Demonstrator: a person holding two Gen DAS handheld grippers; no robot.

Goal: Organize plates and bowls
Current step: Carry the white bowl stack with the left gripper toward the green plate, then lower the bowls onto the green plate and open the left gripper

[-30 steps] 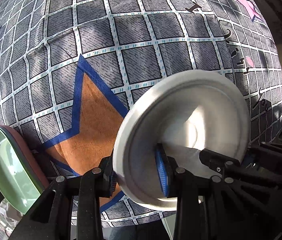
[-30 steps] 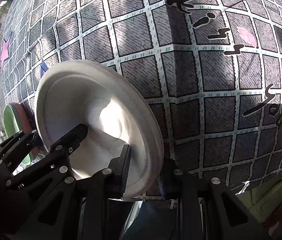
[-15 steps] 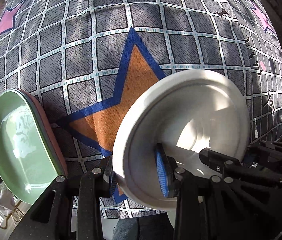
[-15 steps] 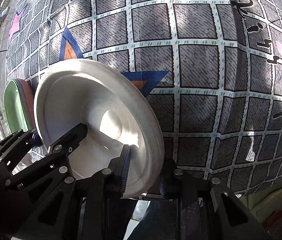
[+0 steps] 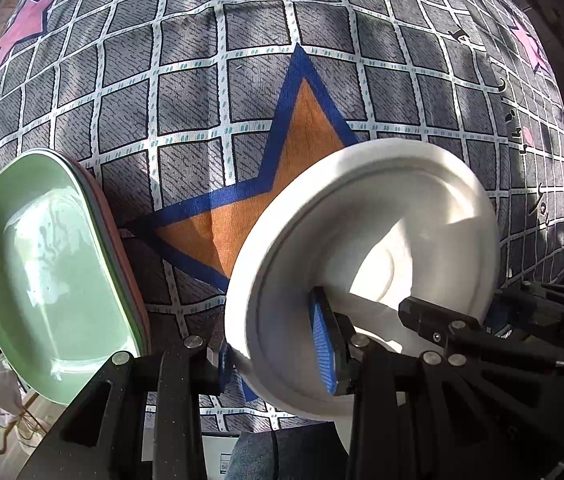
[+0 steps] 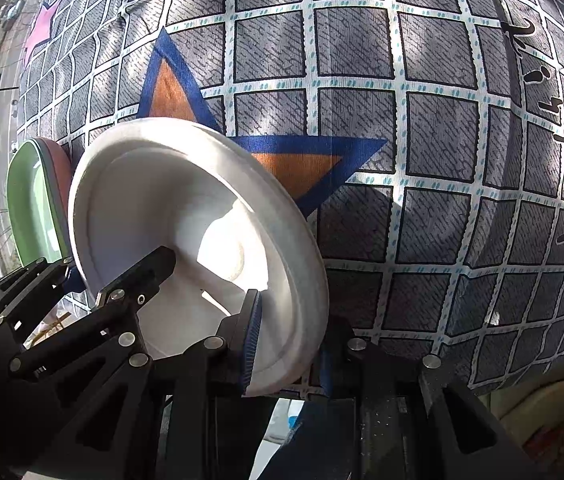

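I carry a white round plate (image 5: 382,240) (image 6: 153,208) above the table, held by both grippers on opposite rims and tilted. My left gripper (image 5: 273,352) is shut on its near left rim, blue pads on either side of the edge. My right gripper (image 6: 288,352) is shut on the other rim. In the left wrist view the right gripper (image 5: 482,332) shows at the plate's right side. A stack with a green plate (image 5: 49,264) (image 6: 29,208) on top and a reddish-brown plate (image 5: 121,248) below it lies at the left, apart from the white plate.
A grey checked tablecloth (image 5: 185,92) (image 6: 434,160) with an orange, blue-edged star (image 5: 310,132) and pink stars covers the table. The table's near edge runs along the bottom of both views. The stack sits close to the left edge.
Both grippers have carried the white plate leftward across the cloth. The orange star has slid right in the views and the green plate stack has come closer and larger.
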